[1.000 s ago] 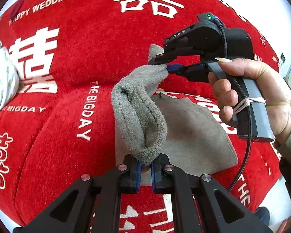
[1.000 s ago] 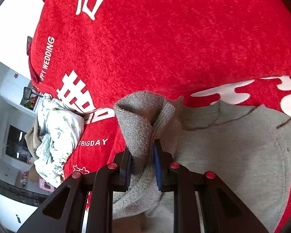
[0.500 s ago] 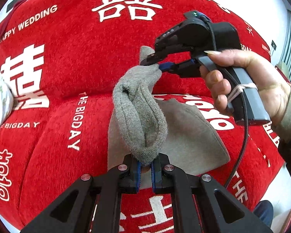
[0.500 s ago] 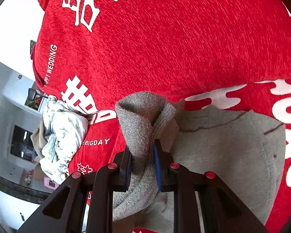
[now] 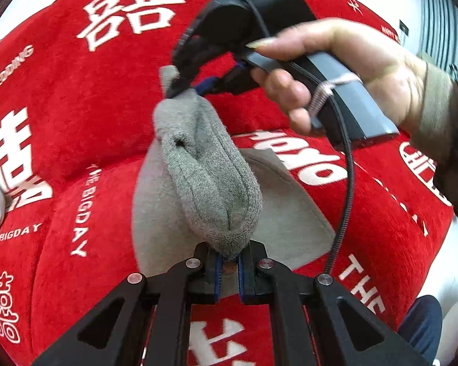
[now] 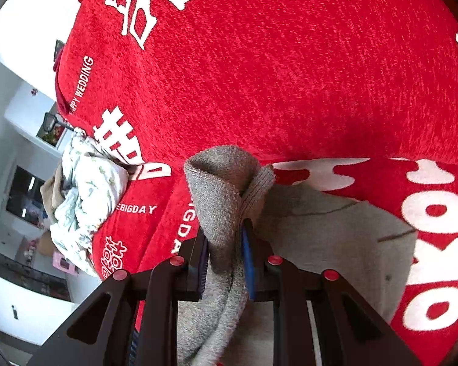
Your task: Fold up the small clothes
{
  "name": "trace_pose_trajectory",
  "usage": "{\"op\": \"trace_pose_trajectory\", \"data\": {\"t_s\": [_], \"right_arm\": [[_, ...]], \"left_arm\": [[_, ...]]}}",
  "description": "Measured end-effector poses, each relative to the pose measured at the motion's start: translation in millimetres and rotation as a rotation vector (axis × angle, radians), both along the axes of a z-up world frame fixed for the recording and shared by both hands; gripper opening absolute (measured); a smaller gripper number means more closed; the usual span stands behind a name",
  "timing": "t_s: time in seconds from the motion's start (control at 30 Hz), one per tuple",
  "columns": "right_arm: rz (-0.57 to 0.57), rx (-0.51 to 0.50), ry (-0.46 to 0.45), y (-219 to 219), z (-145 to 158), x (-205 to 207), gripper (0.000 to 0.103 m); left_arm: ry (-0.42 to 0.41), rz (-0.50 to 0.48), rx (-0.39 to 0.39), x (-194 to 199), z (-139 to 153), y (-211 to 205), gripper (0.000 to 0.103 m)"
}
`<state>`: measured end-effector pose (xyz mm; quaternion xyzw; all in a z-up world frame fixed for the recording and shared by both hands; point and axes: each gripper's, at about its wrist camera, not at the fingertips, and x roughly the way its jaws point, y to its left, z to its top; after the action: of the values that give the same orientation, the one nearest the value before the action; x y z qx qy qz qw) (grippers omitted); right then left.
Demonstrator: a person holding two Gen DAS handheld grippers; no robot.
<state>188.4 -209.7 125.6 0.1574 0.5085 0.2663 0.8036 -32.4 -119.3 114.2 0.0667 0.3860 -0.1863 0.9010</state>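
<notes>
Covering the whole scene is a red plush sofa cover with white lettering (image 5: 85, 97); a flat grey fabric piece (image 5: 290, 213) lies on it. Above that hangs a grey knitted sock (image 5: 210, 177), stretched between the tools: the left gripper (image 5: 228, 270) clamps its lower end, the right gripper (image 6: 224, 262) pinches its upper end. A crumpled white floral cloth (image 6: 85, 189) sits well apart.

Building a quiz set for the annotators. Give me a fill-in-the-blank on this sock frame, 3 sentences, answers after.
1. Both the left gripper and the right gripper are shut on the same ____ sock.
2. The sofa cover beneath is ____ with white lettering.
3. A flat grey cloth lies on the cover ____ the raised sock.

Missing words: grey; red; under
</notes>
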Motion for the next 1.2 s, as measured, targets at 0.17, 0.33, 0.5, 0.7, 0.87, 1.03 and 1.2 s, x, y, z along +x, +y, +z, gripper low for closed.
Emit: {"op": "trace_pose_trajectory", "data": {"t_s": [0.17, 0.33, 0.5, 0.7, 0.87, 1.03, 1.2], "right_arm": [[-0.004, -0.008, 0.006, -20, -12, 4, 0.022], [-0.029, 0.012, 0.022, -45, -27, 6, 0.022], [-0.059, 0.041, 0.028, -66, -40, 5, 0.022], [-0.067, 0.068, 0.012, -79, -40, 4, 0.022], [-0.084, 0.08, 0.014, -88, -46, 0, 0.022], [-0.108, 0.086, 0.027, -99, -54, -2, 0.022], [-0.127, 0.096, 0.006, -109, -44, -4, 0.009]], "left_arm": [[0.041, -0.037, 0.028, 9, -15, -27, 0.008], [0.06, -0.068, 0.048, 12, -26, -43, 0.008], [0.074, -0.087, 0.06, 16, -33, -54, 0.008], [0.075, -0.104, 0.064, 19, -30, -64, 0.008], [0.111, -0.109, 0.058, 23, -40, -66, 0.008], [0.136, -0.109, 0.054, 25, -46, -69, 0.008], [0.129, -0.107, 0.053, 26, -41, -71, 0.008]]}}
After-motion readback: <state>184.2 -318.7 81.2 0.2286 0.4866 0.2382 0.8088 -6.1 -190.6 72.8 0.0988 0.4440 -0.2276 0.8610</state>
